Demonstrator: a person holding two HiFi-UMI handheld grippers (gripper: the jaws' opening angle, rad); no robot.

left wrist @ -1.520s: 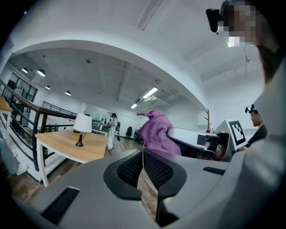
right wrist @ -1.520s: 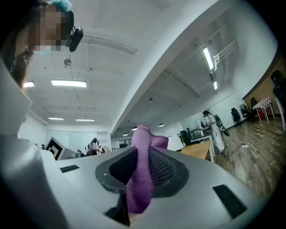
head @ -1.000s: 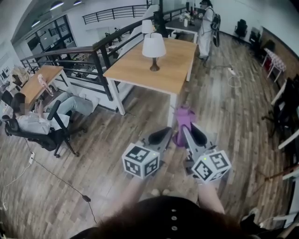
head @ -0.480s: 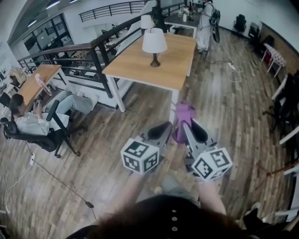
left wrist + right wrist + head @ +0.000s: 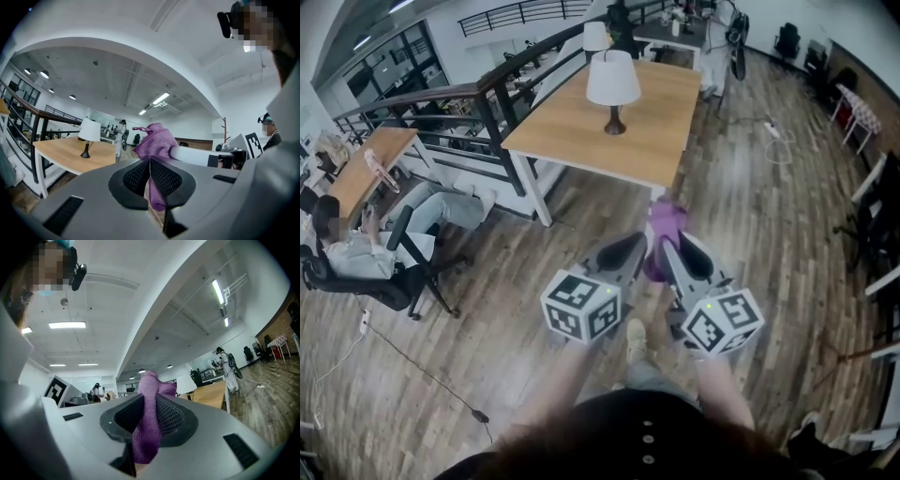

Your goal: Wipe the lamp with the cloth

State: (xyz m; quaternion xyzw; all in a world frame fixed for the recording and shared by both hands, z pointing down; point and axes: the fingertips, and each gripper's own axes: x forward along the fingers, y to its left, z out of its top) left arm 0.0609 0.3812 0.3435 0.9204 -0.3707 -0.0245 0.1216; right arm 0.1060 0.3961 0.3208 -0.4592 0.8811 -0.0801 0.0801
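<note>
Cloth [image 5: 148,430], purple, is pinched between the ribbed pads of the right gripper [image 5: 667,251], whose jaws are clenched on it. A bunched end rises above the jaw tips and a longer fold hangs below them. The left gripper [image 5: 630,253] is held just beside the right one, on its left, with the jaws pressed pad against pad and nothing clearly caught between them. In the left gripper view the cloth shows beyond the tips and through the narrow gap lower down. Both grippers point forward above a wooden floor [image 5: 487,356]. The lamp [image 5: 613,82], with a white shade on a dark stem, stands upright on a wooden table [image 5: 572,136], well ahead of both grippers and well apart from the cloth. A seated person [image 5: 356,248] is far out to the left of the left gripper.
</note>
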